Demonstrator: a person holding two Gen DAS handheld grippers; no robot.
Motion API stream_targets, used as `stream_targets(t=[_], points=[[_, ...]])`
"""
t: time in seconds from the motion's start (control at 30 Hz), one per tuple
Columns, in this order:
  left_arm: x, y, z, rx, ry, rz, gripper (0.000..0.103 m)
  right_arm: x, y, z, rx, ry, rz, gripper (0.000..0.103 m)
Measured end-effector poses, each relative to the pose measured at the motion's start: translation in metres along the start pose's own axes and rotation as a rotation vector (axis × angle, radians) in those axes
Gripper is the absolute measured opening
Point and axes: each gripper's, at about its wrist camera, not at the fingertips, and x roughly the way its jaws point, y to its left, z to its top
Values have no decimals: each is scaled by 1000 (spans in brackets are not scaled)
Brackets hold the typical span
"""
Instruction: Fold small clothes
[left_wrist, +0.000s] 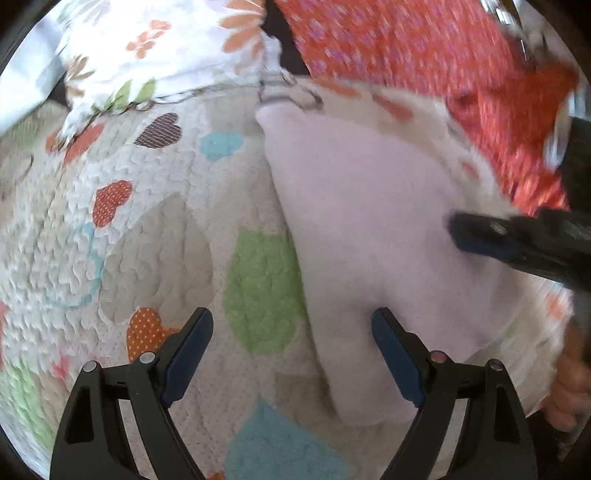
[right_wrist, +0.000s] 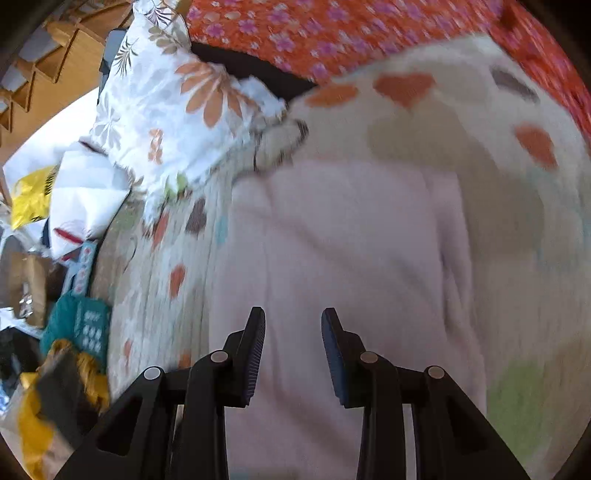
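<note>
A pale pink garment (left_wrist: 369, 221) lies flat on a heart-patterned quilt (left_wrist: 147, 240). My left gripper (left_wrist: 292, 314) hangs open and wide over the quilt. The garment's narrow lower end runs under its right finger (left_wrist: 395, 354), and nothing is between the pads. My right gripper (left_wrist: 465, 232) comes in from the right over the garment, blurred. In the right wrist view the right gripper (right_wrist: 293, 312) hovers over the middle of the pink garment (right_wrist: 351, 240), jaws partly apart with nothing gripped.
A white floral pillow (right_wrist: 166, 110) and a red flowered cloth (right_wrist: 332, 29) lie at the quilt's far side. Off the bed's left edge are a yellow bag (right_wrist: 31, 195), a teal item (right_wrist: 81, 325) and wooden shelving (right_wrist: 55, 55). A person's hand (left_wrist: 569, 387) shows at lower right.
</note>
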Motion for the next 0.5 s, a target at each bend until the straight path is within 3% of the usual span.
stream_targets(t=[0.1, 0.2, 0.33, 0.4, 0.5], points=[[21, 0, -17, 27, 100, -18, 88, -8, -34, -32, 50, 43, -42, 32], [19, 15, -25, -20, 111, -52, 88, -19, -65, -42, 90, 38, -83, 27], [8, 39, -31, -93, 143, -70, 85, -44, -75, -42, 22, -48, -308, 35], [-2, 48, -28, -119, 133, -91, 80, -53, -84, -41, 56, -62, -264, 35], [-26, 51, -21, -148, 31, -120, 80, -68, -84, -33, 95, -126, -196, 35]])
